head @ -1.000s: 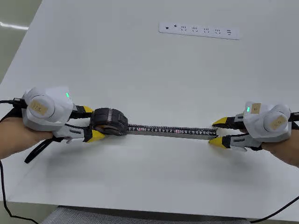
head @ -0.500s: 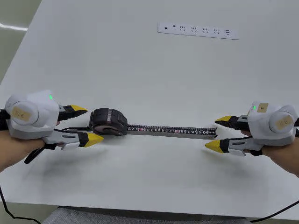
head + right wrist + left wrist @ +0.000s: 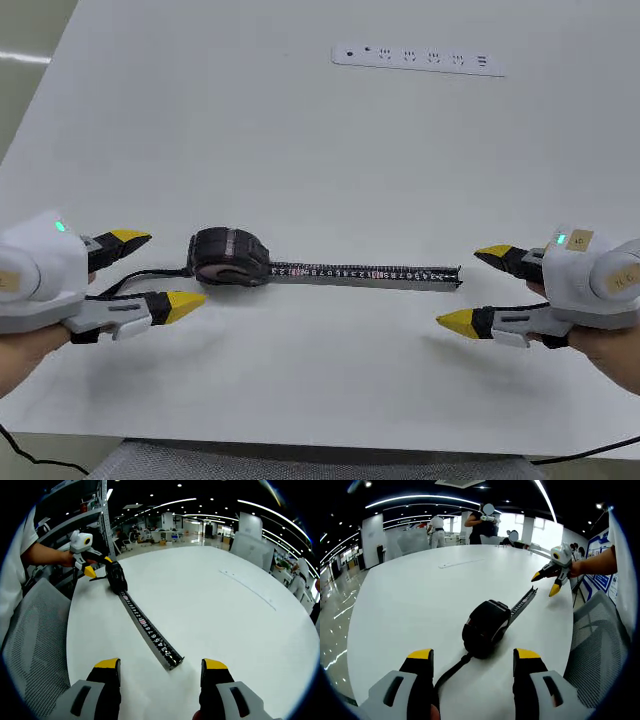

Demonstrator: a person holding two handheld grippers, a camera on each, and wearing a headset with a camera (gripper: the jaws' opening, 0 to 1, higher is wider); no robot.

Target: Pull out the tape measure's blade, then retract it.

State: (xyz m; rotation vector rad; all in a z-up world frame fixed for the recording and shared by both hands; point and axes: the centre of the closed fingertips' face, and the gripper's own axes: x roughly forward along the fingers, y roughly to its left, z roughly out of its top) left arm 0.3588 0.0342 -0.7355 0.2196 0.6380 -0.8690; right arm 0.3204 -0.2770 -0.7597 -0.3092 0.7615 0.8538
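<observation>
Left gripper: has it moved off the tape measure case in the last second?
Yes. The left gripper has backed away leftward, off the tape measure case, which stays put below the power strip.

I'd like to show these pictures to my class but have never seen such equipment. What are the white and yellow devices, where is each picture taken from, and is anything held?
No robot here: a person holds a gripper in each hand, the left gripper and the right gripper. The head view comes from a camera on the person's head, looking down at a white table. The two round views come from cameras on the grippers, looking out between their yellow-tipped jaws. On the table lies a black tape measure, its blade pulled out towards the right gripper; a power strip lies farther back. Both grippers are open and hold nothing.
</observation>
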